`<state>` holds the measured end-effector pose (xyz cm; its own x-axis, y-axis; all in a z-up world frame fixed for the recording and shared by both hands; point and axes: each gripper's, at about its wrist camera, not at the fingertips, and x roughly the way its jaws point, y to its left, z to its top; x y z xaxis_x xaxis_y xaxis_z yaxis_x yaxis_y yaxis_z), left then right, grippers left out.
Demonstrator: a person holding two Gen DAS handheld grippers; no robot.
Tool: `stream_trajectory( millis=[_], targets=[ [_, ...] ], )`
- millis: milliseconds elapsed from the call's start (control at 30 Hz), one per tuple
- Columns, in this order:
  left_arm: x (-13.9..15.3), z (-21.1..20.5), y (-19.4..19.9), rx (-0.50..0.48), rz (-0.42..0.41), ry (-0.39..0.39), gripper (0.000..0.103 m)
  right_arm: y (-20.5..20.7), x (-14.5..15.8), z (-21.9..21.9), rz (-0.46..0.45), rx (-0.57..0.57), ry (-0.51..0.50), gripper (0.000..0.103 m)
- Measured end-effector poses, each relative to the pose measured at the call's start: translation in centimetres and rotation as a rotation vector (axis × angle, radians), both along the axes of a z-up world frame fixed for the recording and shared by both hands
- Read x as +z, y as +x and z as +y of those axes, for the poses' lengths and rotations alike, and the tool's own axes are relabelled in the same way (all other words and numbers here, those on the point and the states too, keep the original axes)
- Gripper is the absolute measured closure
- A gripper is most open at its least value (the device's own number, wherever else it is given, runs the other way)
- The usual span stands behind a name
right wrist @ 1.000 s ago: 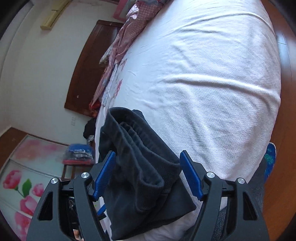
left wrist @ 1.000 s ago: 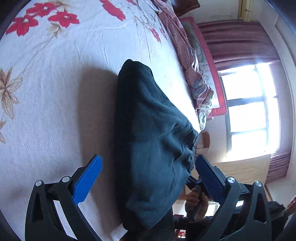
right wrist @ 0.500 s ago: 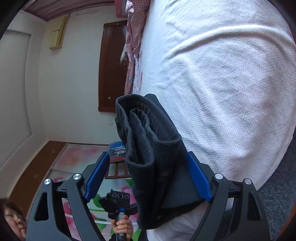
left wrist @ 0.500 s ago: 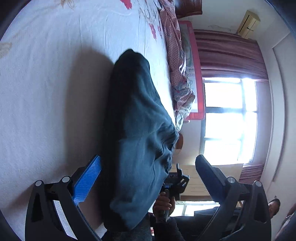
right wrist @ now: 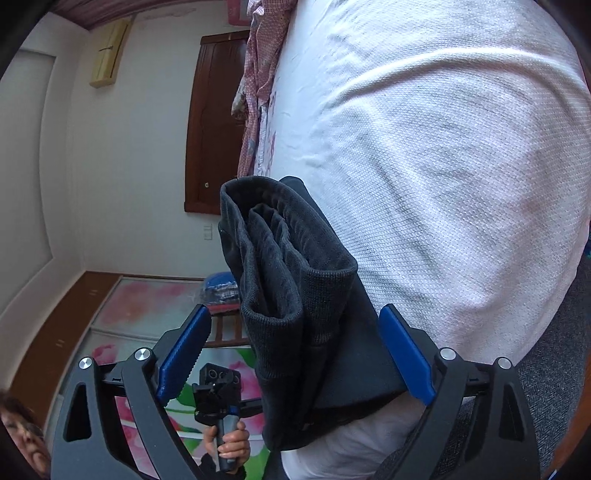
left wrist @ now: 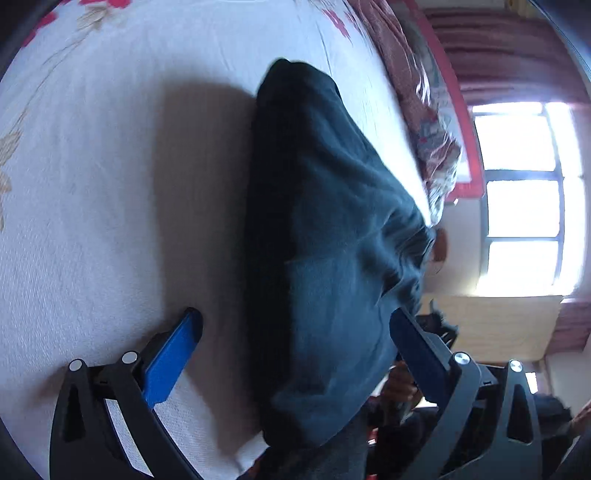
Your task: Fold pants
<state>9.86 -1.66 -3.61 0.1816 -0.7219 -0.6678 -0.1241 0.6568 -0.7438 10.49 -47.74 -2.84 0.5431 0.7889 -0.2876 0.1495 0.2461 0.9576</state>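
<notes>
Left wrist view: folded dark pants point(left wrist: 332, 251) lying as a compact bundle on the bed point(left wrist: 110, 184), near its edge, long axis running away from the camera. Left hand-held gripper point(left wrist: 295, 339) released, blue fingers point(left wrist: 170, 358) spread wide on either side of the bundle's near end; left finger clear of the cloth over bare bedspread, right finger close against the bundle's side, contact not discernible. White textured bedspread printed with red flowers point(left wrist: 336, 22) toward the far end. Reddish patterned quilt point(left wrist: 424, 110) heaped along the bed's far side. Bright window point(left wrist: 528, 199) with dark red curtains point(left wrist: 509, 48) beyond. Image slightly blurred.

Right wrist view: same pants point(right wrist: 295, 295) seen end-on, stacked layers and ribbed waistband facing the camera, resting on the bed point(right wrist: 443, 147) at its edge. Right hand-held gripper point(right wrist: 295, 350) released, jaws opening, bundle between the blue fingers point(right wrist: 404, 354); left finger apart from the cloth, right finger beside the lowest layer without visibly pressing it. Lower left, beyond the fingers: the other gripper's body gripped by a hand point(right wrist: 225, 443). Background: pale wall, brown wooden door point(right wrist: 214, 122), floral-printed panels point(right wrist: 147, 306) behind a small wooden stool.
</notes>
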Motion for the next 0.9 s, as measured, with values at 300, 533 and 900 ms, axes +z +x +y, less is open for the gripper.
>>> stream_trajectory(
  millis=[300,533,900],
  targets=[
    [0.0,-3.9,0.6,-0.100,0.007,-0.005,0.003,0.5,1.1,1.2,-0.011,0.045,-0.099,0.011],
    [-1.7,-1.3,0.9,0.041,0.094,-0.121,0.040,0.4,2.2,2.6,-0.037,0.092,-0.209,0.016],
    [-1.3,-0.4,1.2,0.066,0.085,-0.246,0.083,0.2,8.5,5.4,-0.068,0.123,-0.347,0.073]
  ],
)
